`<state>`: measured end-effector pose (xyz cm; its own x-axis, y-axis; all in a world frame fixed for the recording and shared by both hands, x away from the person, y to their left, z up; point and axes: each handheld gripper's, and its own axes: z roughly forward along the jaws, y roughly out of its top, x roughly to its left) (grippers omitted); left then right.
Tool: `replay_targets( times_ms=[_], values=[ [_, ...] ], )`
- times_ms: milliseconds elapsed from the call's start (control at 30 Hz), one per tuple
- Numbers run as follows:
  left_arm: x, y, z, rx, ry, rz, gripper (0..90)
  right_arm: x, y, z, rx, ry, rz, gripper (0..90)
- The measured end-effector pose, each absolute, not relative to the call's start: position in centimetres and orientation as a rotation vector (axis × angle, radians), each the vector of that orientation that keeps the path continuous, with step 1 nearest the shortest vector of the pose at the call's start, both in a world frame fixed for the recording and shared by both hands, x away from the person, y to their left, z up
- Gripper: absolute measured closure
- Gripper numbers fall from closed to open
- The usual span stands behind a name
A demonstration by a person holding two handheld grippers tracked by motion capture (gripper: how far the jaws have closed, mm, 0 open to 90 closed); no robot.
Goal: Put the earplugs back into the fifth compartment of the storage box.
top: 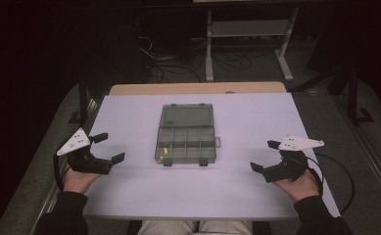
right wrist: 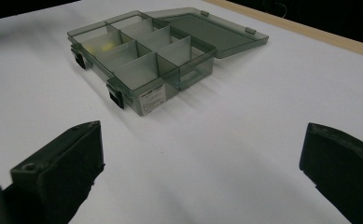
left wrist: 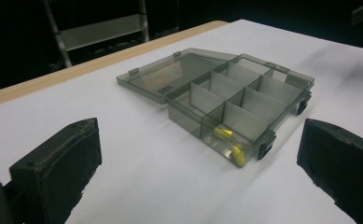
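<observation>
Both tools are released and empty: left tool (top: 106,148), right tool (top: 265,155). The open box (top: 185,139) lies between them, well apart from each.

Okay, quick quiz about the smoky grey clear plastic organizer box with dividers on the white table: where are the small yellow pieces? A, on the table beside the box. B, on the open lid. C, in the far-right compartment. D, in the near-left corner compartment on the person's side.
D: the small yellow pieces lie in the near-left corner compartment of the smoky grey clear plastic organizer box, just behind a front latch.
</observation>
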<state>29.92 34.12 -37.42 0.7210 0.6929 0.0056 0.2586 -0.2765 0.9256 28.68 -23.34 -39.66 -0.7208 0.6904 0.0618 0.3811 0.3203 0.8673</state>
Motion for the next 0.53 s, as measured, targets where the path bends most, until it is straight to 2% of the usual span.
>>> replay_targets(
  times_ms=[533],
  values=[
    [28.4, 36.2, -38.1, 1.806, 0.787, 0.546, 0.0, 28.4, -23.8, -39.4, 0.968, 2.244, 1.397, 0.0]
  ],
)
